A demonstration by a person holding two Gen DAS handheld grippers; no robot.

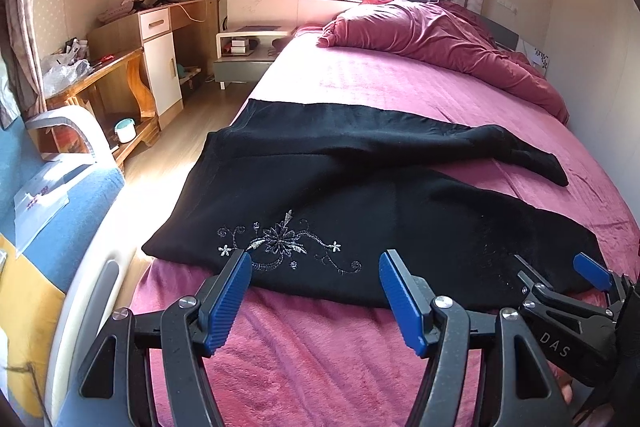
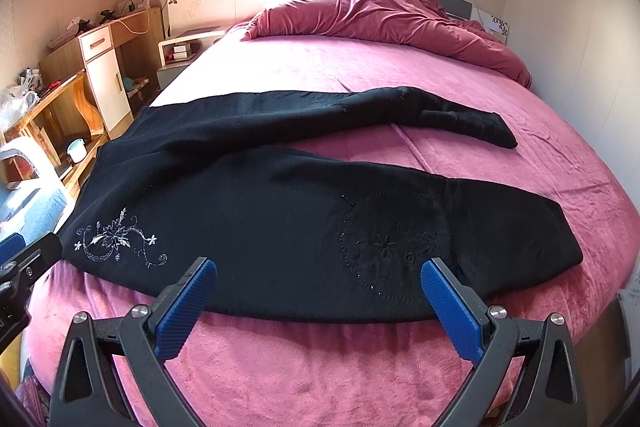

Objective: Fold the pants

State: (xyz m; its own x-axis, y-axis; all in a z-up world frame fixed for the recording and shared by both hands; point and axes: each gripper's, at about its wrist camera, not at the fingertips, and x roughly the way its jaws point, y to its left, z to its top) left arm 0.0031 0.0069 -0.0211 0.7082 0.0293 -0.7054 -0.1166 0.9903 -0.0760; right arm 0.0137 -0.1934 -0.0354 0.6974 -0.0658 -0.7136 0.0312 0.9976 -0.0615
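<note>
Two grippers hover at the near edge of the black pants [image 2: 304, 211], which lie spread across the bed [image 2: 320, 367] with the legs splayed apart toward the right and the waist at the left. The left gripper [image 1: 315, 301] stands with jaws wide and empty over the embroidered hip; the right gripper [image 2: 318, 307] is likewise wide and empty over the near leg. To fold well, each should pinch the near leg's edge cleanly, through both layers, then lift together and lay it squarely onto the far leg.
</note>
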